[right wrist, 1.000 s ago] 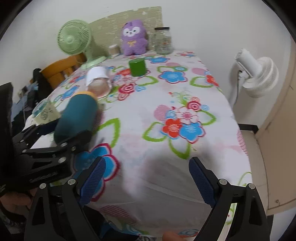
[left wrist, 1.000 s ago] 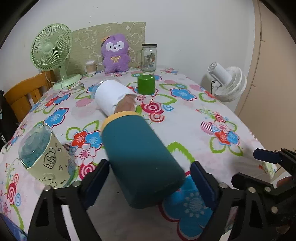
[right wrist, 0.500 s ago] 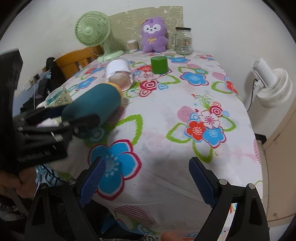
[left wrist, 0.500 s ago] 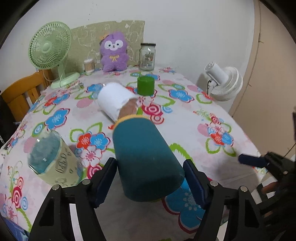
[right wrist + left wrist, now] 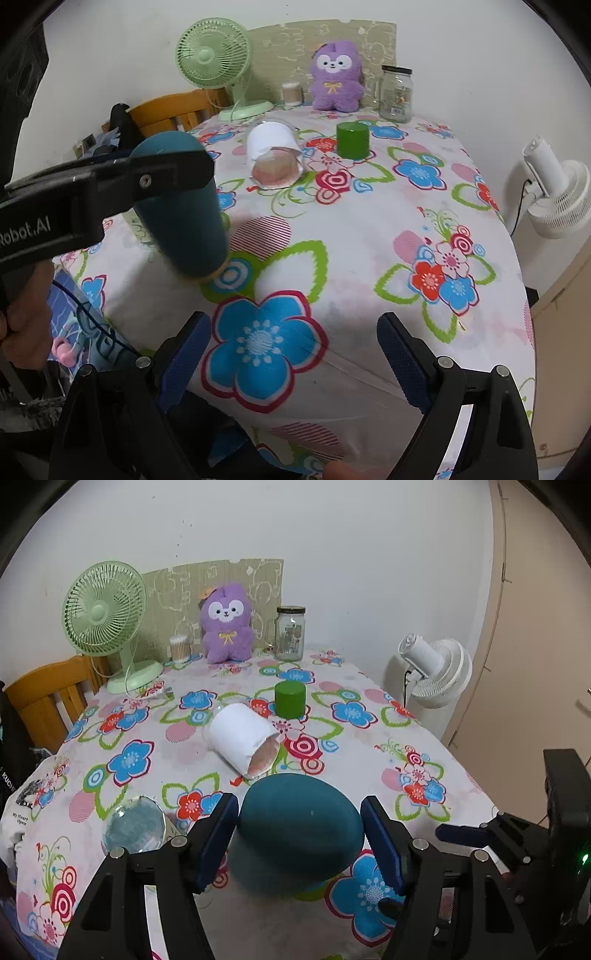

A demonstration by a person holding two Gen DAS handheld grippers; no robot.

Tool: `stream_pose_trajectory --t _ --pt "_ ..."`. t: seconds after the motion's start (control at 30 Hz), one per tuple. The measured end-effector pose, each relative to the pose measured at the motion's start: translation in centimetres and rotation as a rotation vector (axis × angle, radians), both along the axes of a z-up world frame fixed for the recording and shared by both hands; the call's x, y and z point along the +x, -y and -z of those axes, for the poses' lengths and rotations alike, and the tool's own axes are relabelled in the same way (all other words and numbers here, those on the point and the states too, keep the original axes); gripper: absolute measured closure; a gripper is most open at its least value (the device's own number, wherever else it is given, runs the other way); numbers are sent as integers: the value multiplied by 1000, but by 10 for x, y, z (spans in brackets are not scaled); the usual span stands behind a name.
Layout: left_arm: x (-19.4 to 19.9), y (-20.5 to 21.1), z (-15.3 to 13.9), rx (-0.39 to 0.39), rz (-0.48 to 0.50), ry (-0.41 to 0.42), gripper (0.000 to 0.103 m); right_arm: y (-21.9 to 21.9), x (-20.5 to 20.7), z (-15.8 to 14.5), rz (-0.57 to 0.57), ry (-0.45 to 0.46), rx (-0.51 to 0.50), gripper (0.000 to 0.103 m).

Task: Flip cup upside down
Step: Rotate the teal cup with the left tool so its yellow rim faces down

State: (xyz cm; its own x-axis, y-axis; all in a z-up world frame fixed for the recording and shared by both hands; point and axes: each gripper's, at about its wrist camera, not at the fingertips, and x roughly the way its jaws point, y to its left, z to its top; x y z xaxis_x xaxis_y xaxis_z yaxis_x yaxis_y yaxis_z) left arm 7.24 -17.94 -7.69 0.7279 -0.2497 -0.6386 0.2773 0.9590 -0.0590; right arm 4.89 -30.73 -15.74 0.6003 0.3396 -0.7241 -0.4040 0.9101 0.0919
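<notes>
My left gripper (image 5: 297, 834) is shut on a dark teal cup (image 5: 299, 825). In the right wrist view the teal cup (image 5: 184, 210) is held mouth-down, tilted, its yellow rim just above the floral tablecloth (image 5: 369, 229). My left gripper's fingers (image 5: 162, 173) clamp its upper body there. My right gripper (image 5: 293, 354) is open and empty over the table's front edge, to the right of the cup.
A white cup (image 5: 240, 738) lies on its side mid-table, with a green cup (image 5: 290, 698) upside down behind it. A glass cup (image 5: 135, 825) stands at the left. A green fan (image 5: 107, 620), purple plush (image 5: 226, 624) and jar (image 5: 290, 633) line the back; a white fan (image 5: 437, 674) stands off the right edge.
My left gripper has closed on the teal cup, lifted it off the cloth and turned it from lying on its side to mouth-down. The right gripper has stayed open.
</notes>
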Motion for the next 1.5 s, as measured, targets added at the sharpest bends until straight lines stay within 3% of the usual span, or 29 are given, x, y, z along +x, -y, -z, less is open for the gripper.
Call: stream_pose_trajectory --t 0.3,0.63,0.93,1.17,1.33,1.5 --pt "-3 -8 -11 -11 -4 18 33 -13 -3 -5 -24 10 -2 10" --pt "2 -9 -12 3 -21 -19 34 -18 -6 -12 -25 31 10 10" --pt "12 3 -3 72 -32 -74 34 -16 -7 -11 -19 26 18 10" --pt "14 12 -2 101 -35 -55 34 -10 -6 -9 -3 21 25 10" --pt "16 10 -3 70 -31 -62 11 -8 -6 -10 1 26 25 10" --pt "15 8 -7 63 -36 -41 6 -8 -6 -10 -1 24 24 10"
